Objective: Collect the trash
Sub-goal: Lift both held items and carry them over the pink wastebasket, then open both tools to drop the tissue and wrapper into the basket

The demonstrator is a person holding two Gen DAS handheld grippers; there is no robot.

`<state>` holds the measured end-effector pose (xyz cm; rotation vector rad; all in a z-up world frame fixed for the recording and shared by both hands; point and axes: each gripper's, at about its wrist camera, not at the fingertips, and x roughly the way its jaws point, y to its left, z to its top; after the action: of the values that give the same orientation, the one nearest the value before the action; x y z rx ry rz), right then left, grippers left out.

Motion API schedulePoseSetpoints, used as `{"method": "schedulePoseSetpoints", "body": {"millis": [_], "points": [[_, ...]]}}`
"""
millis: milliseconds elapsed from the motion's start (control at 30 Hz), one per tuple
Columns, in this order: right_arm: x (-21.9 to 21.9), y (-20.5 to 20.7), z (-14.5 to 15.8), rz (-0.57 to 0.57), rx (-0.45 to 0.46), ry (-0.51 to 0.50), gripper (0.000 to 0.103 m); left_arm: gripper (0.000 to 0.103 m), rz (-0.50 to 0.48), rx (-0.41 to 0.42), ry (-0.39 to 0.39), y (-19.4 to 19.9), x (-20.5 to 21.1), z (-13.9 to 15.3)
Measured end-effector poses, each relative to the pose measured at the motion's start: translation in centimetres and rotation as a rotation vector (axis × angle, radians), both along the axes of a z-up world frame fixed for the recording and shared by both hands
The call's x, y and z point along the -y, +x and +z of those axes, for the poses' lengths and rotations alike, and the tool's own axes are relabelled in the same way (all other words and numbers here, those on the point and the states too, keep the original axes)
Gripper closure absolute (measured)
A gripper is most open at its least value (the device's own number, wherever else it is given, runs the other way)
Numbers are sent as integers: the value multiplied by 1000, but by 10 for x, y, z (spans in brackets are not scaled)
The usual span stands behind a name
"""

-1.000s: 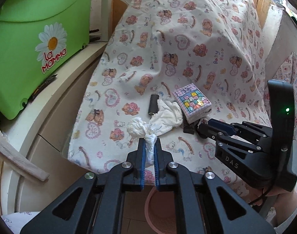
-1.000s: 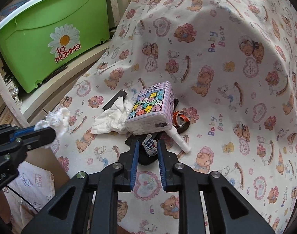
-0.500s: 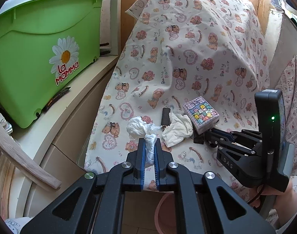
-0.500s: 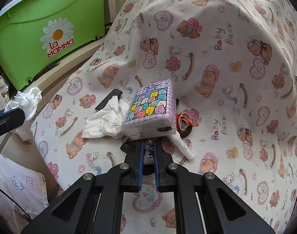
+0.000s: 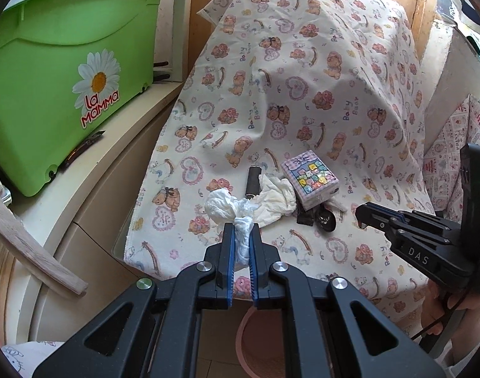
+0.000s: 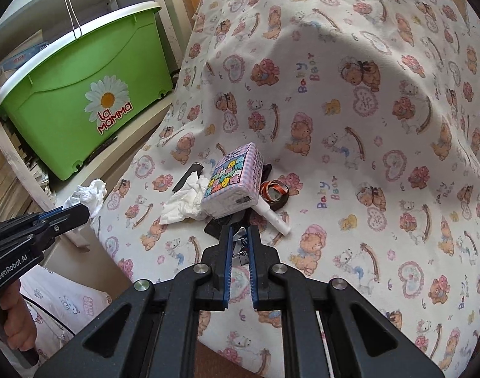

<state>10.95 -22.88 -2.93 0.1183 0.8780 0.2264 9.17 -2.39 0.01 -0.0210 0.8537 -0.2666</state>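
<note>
The left gripper (image 5: pixel 241 236) stays clamped on a crumpled white tissue (image 5: pixel 222 206), as a second ago, above a pink bin (image 5: pixel 243 343). The right gripper (image 6: pixel 239 236), which gaped around a small shiny wrapper (image 6: pixel 240 245) a second ago, has since pinched it. Beyond, a flattened tissue (image 6: pixel 186 201) and patterned tissue pack (image 6: pixel 232 182) lie on the bear-print cloth (image 6: pixel 350 119).
</note>
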Motion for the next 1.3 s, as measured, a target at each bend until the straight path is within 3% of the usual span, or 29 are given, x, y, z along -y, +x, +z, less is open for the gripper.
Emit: {"method": "schedulePoseSetpoints", "body": {"millis": [100, 267, 467, 700, 1000, 1167, 1300], "points": [[3, -8, 2, 4, 2, -8, 93, 96, -28, -10, -3, -8, 4, -1], [14, -25, 10, 29, -30, 119, 93, 96, -107, -84, 0, -21, 17, -8], [16, -47, 30, -21, -44, 193, 93, 96, -135, -97, 15, -36, 28, -11], [-4, -88, 40, -10, -47, 87, 92, 96, -180, -183, -2, -46, 36, -25], [-18, -114, 0, 39, -120, 54, 92, 96, -220, -309, 9, -47, 56, -61], [-22, -121, -24, 54, -171, 22, 92, 96, -178, -374, -32, -37, 55, -89], [-25, -122, -53, 30, -231, -41, 92, 96, -158, -414, -8, -32, 59, -108]]}}
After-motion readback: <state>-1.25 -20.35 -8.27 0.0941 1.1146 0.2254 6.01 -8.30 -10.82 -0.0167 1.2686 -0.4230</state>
